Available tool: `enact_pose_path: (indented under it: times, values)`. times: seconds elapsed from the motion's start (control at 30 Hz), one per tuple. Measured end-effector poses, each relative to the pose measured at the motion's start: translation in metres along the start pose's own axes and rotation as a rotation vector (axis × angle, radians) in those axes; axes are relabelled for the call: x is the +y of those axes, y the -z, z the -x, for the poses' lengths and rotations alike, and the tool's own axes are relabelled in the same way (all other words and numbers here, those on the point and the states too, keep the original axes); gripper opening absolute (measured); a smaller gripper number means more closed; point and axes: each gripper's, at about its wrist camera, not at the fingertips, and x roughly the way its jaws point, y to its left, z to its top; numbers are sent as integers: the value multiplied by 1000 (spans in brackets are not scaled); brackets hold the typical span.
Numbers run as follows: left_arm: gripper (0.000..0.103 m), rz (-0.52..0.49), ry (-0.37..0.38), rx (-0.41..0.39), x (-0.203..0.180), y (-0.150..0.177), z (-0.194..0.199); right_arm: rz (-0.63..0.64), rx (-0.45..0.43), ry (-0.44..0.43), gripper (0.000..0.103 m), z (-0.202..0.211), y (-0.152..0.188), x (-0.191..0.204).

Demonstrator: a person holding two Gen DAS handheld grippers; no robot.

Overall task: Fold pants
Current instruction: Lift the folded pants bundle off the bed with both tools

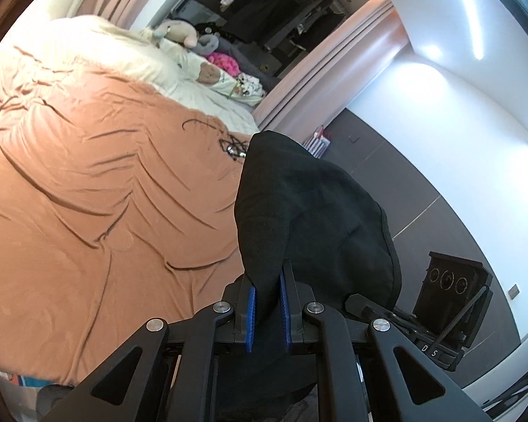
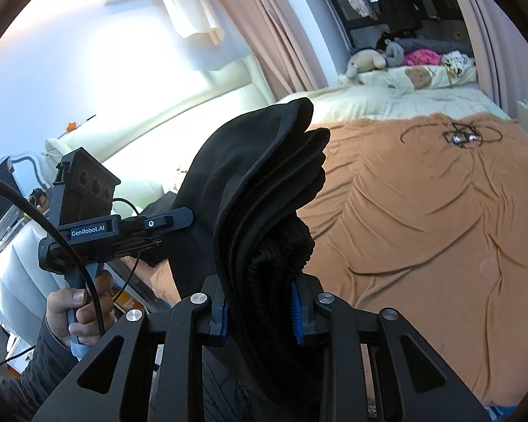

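The black pants [image 1: 299, 204] are held up in the air beside the bed. My left gripper [image 1: 267, 302] is shut on a thin fold of the black cloth between its blue pads [image 1: 251, 313]. My right gripper [image 2: 260, 313] is shut on a thick bunch of the pants [image 2: 264, 183], with the gathered waistband showing between its blue pads [image 2: 296, 316]. The right gripper also shows at the lower right of the left wrist view [image 1: 450, 292]. The left gripper shows at the left of the right wrist view [image 2: 98, 218], held by a hand.
An orange-brown blanket [image 1: 88, 193] covers the bed, also in the right wrist view [image 2: 422, 211]. A tangle of black cable [image 2: 457, 135] lies on it. Stuffed toys and pillows [image 1: 193, 45] sit at the head. Pink curtains [image 2: 281, 35] and a grey wall [image 1: 387, 161] stand behind.
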Motion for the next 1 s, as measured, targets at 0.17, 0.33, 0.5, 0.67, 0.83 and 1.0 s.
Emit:
enact_pose_path:
  times: [0.17, 0.33, 0.5, 0.67, 0.83, 1.0]
  values:
    - [12, -25, -6, -32, -17, 7, 28, 27, -35, -23, 23, 24, 11, 15]
    - [12, -58, -15, -60, -35, 12, 58, 45, -57, -49, 23, 35, 20, 19]
    - [12, -81, -23, -86, -46, 11, 81, 77, -77, -71, 23, 42, 20, 23]
    - [12, -95, -23, -114, -49, 8, 100, 99, -78, -92, 23, 30, 12, 14]
    - [11, -78, -38, -144, -37, 8, 116, 130, -60, -106, 23, 17, 12, 20]
    - [11, -47, -40, -172, -21, 9, 132, 153, -36, -117, 23, 1, 5, 26]
